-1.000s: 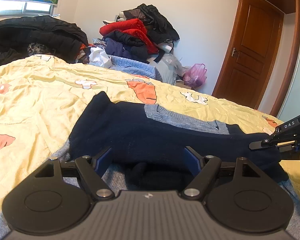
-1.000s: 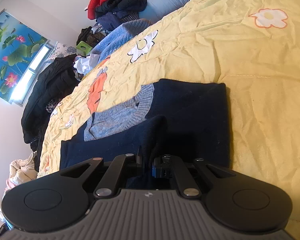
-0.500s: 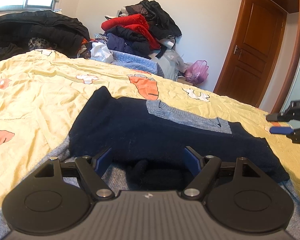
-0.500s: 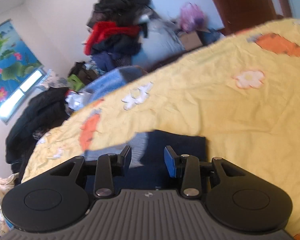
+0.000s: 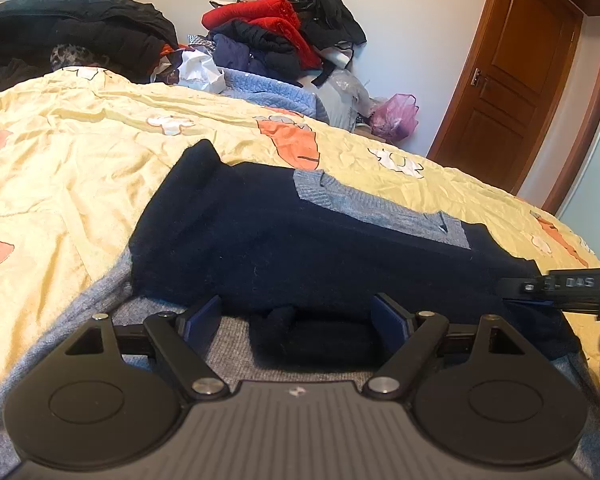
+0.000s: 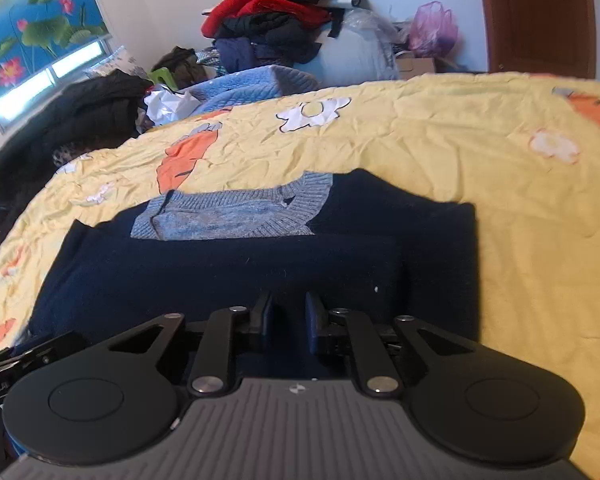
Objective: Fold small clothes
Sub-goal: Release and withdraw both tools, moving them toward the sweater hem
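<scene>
Sweater [image 6: 236, 272]: lying flat mid-bed [image 6: 499, 152], long axis running crosswise, grey collar facing the far edge. Left gripper [image 5: 300, 314]: gaping wide, opening, astride a dark fold. Right gripper [image 6: 287, 316]: narrow, closing, holding nothing.

The only clear lettering is "DAS", white on the black body of the right gripper [image 5: 555, 286] as it enters the left wrist view. In the right wrist view, the left gripper [image 6: 24, 360] carries partly cut-off white letters at the frame edge, too blurred to read.
</scene>
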{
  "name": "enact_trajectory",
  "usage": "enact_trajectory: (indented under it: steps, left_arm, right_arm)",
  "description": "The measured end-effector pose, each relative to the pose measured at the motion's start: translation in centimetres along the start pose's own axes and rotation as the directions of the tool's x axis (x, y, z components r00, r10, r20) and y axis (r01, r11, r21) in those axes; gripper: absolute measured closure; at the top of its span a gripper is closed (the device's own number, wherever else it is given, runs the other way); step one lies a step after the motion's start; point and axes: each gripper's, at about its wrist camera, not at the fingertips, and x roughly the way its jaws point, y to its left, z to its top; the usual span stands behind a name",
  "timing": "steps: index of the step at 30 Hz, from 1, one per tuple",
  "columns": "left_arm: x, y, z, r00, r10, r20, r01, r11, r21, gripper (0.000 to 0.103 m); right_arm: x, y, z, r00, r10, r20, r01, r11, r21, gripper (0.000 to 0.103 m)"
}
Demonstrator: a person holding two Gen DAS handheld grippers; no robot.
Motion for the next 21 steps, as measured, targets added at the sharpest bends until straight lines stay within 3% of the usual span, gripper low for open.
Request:
enact_trajectory:
  steps: [5, 8, 10, 13, 17, 19, 21]
  left_arm:
    - [0.0, 0.0, 0.0, 1.000, 0.001, -0.003, -0.001, 1.000, 0.002, 0.020]
    - [0.2, -0.3, 0.0, 1.000, 0.014, -0.016, -0.013, 1.000, 0.028, 0.019]
    - [0.0, -0.9, 0.1, 0.999, 0.043, -0.029, -0.041, 0.997, 0.073, 0.019]
    - [-0.9, -2.1, 0.1, 0.992, 0.111, -0.059, -0.097, 0.976, 0.197, 0.019]
    - [-1.4, -2.1, -0.9, 0.982, 0.126, -0.140, -0.089, 0.966, 0.241, 0.018]
    - [-1.9, -2.1, -1.6, 0.982, 0.148, -0.118, -0.110, 0.953, 0.281, 0.018]
    - [-2.9, -1.8, -1.7, 0.981, 0.142, -0.134, -0.102, 0.958, 0.266, 0.018]
  right_arm:
    - [-1.6, 1.6, -1.6, 1.000, 0.022, -0.001, -0.022, 0.998, -0.063, 0.073]
    - [-1.2, 0.5, -2.2, 1.000, 0.024, -0.005, -0.024, 0.999, -0.028, 0.077]
    - [-2.3, 0.7, -2.0, 1.000, -0.003, -0.009, 0.003, 1.000, 0.010, 0.073]
    - [-4.4, 2.3, -3.1, 1.000, -0.015, 0.020, 0.016, 0.999, -0.046, 0.063]
    - [-5.0, 2.4, -6.1, 1.000, -0.024, -0.019, 0.024, 0.999, -0.039, 0.057]
    - [-5.3, 1.9, -7.2, 0.999, -0.043, 0.010, 0.043, 0.999, -0.022, 0.057]
    - [-6.3, 1.8, -7.5, 0.998, -0.066, 0.009, 0.066, 0.998, 0.026, 0.053]
